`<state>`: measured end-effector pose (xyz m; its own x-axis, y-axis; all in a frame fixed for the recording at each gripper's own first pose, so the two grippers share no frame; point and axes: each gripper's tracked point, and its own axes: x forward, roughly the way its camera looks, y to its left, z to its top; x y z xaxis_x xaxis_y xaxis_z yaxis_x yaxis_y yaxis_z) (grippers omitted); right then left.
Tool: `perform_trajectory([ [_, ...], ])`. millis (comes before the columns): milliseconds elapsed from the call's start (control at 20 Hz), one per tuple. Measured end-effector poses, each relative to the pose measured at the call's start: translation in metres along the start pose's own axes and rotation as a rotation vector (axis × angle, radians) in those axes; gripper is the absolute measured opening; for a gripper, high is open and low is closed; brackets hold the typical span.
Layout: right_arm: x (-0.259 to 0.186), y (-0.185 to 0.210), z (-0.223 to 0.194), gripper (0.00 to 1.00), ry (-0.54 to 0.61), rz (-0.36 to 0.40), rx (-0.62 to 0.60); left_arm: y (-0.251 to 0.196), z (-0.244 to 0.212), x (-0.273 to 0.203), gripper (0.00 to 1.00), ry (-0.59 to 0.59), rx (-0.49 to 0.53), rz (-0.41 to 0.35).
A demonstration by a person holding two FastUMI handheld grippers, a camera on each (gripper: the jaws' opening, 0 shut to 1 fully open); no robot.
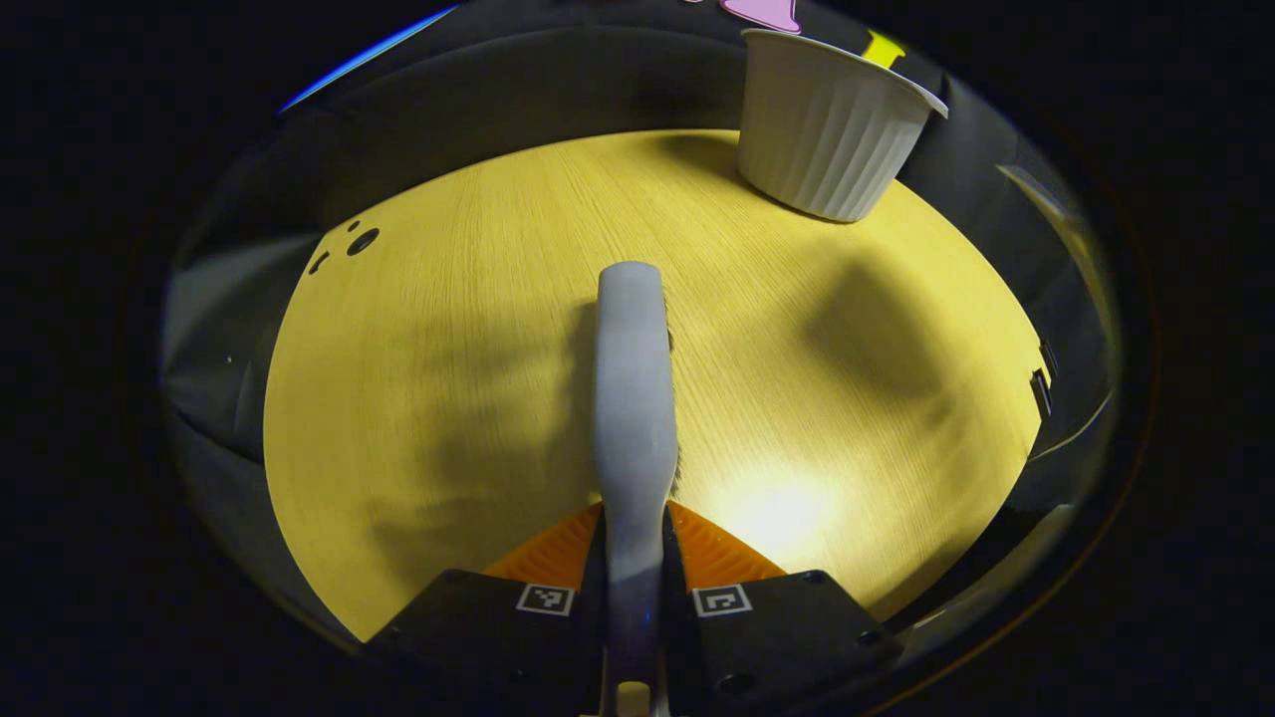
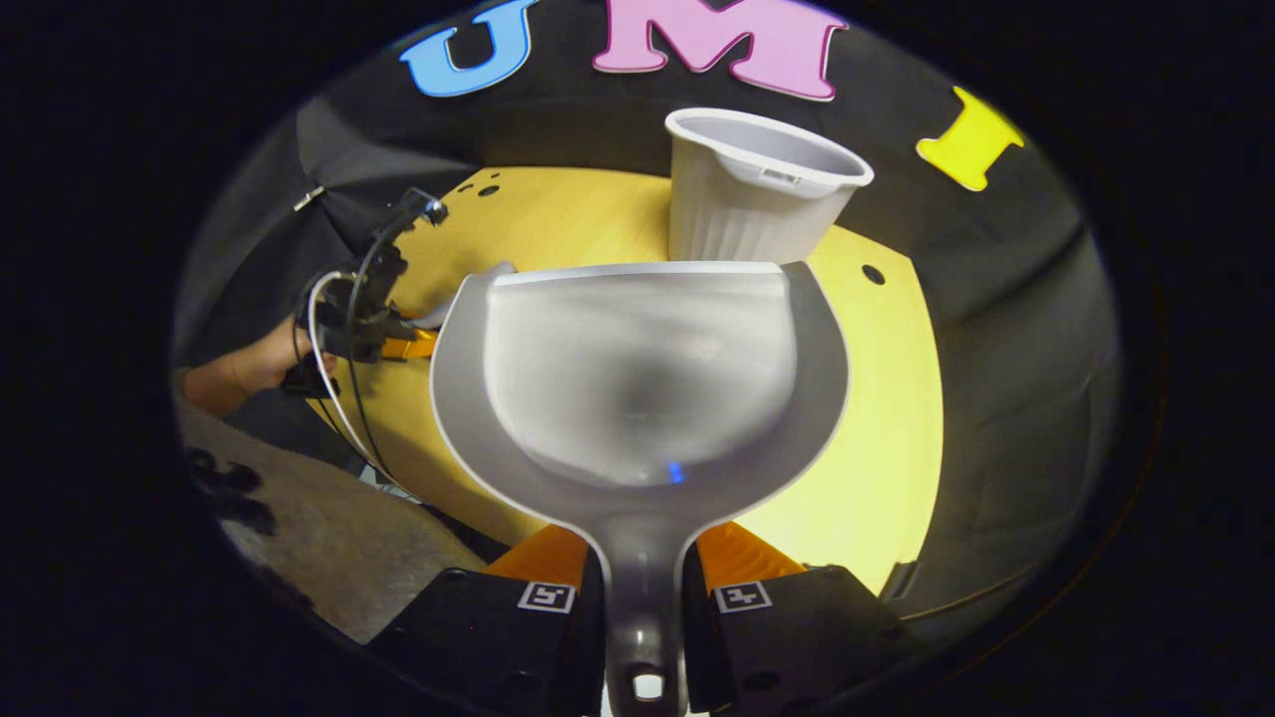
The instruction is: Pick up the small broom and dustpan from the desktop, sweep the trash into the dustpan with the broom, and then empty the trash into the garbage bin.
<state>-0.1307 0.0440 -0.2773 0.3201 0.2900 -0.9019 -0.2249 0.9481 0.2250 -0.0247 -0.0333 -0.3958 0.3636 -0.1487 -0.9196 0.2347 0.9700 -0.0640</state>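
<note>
The right gripper (image 2: 637, 573) clenched the dustpan (image 2: 637, 378), its mouth facing the bin (image 2: 757, 189) just ahead. The left gripper (image 1: 635, 568) gripped the broom (image 1: 633, 398), pointing straight ahead over the desk (image 1: 448, 329).

A round wooden table (image 1: 478, 329) with pale yellow grain stood in the booth. Dark holes (image 1: 361, 241) were drilled near its far left edge. A bright glare (image 1: 777, 513) lay on the near part of the top, and soft shadows (image 1: 877, 339) crossed it. Black cloth (image 2: 996, 299) hung as the wall behind. Beyond the table's edge, grey floor (image 2: 329, 538) showed.
</note>
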Motion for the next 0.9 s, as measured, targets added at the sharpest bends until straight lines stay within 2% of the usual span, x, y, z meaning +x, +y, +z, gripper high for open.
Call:
perform_trajectory([
  [100,0.041,0.005,-0.011,0.36,0.028,0.01,0.045,0.0,-0.001,0.0,0.29,0.006,-0.002,0.004],
  [150,0.059,0.005,-0.016,0.31,0.039,0.011,0.063,0.0,-0.001,0.0,0.29,0.009,-0.003,0.007],
  [200,0.076,0.001,-0.02,0.36,0.046,-0.002,0.076,0.0,-0.001,0.0,0.29,0.01,-0.003,0.009],
  [400,0.12,-0.008,-0.021,0.36,0.05,-0.07,0.057,-0.001,-0.003,0.001,0.29,0.02,-0.013,0.021],
  [700,0.143,0.012,-0.017,0.36,0.081,-0.004,0.013,-0.001,-0.006,0.004,0.29,0.027,-0.024,0.037],
  [900,0.149,0.012,-0.02,0.36,0.117,0.002,0.011,0.0,-0.007,0.005,0.29,0.025,-0.027,0.052],
])
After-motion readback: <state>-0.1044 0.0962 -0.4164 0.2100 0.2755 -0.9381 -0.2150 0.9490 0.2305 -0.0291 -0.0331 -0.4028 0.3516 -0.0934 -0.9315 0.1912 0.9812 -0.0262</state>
